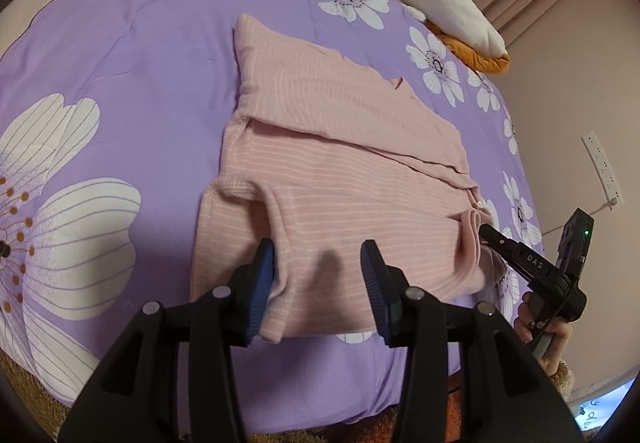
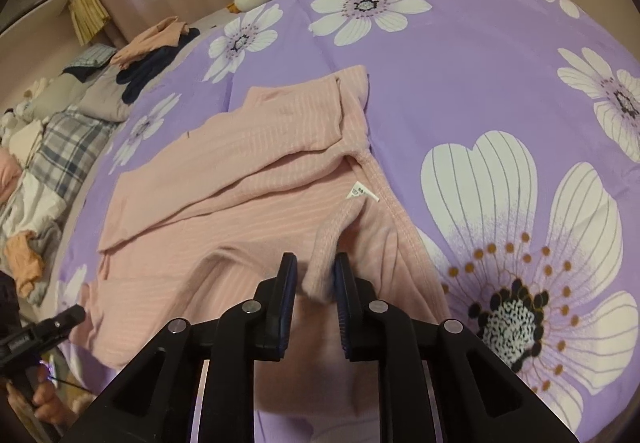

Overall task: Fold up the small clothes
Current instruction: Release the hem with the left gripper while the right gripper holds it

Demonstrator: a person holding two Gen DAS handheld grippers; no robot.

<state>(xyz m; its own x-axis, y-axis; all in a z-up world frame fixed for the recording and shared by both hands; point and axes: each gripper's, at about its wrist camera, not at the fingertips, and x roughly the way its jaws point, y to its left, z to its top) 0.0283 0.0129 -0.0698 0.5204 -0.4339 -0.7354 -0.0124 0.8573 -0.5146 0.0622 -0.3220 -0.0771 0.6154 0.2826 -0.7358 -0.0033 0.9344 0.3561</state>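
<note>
Fingers first: the left gripper (image 1: 318,283) has its blue-padded fingers (image 1: 262,279) standing apart over the near hem, touching nothing clearly, though the left pad sits just beside a fabric edge. In the right wrist view, the right gripper (image 2: 314,295) has its fingers close together with a ribbed tuck of cloth between them; the pads look barely off the fabric, so whether they press on it I cannot tell.

Largest in view is the bed, covered by a purple quilt (image 1: 120,83) printed with white flowers. On it, at the centre of both frames, lies the pink striped garment (image 1: 340,171), already partly folded, with one layer laid across the upper half.

It looks soft, light and limp, likely to sag and drape wherever it is lifted, with a slightly fuzzy knit that should not slip. The stitched hems and the ribbed edge seem the firmest places to pinch.

Its long axis runs from lower centre toward the upper left in the left wrist view, with a small white care label (image 2: 364,195) showing near the inner seam.
</note>
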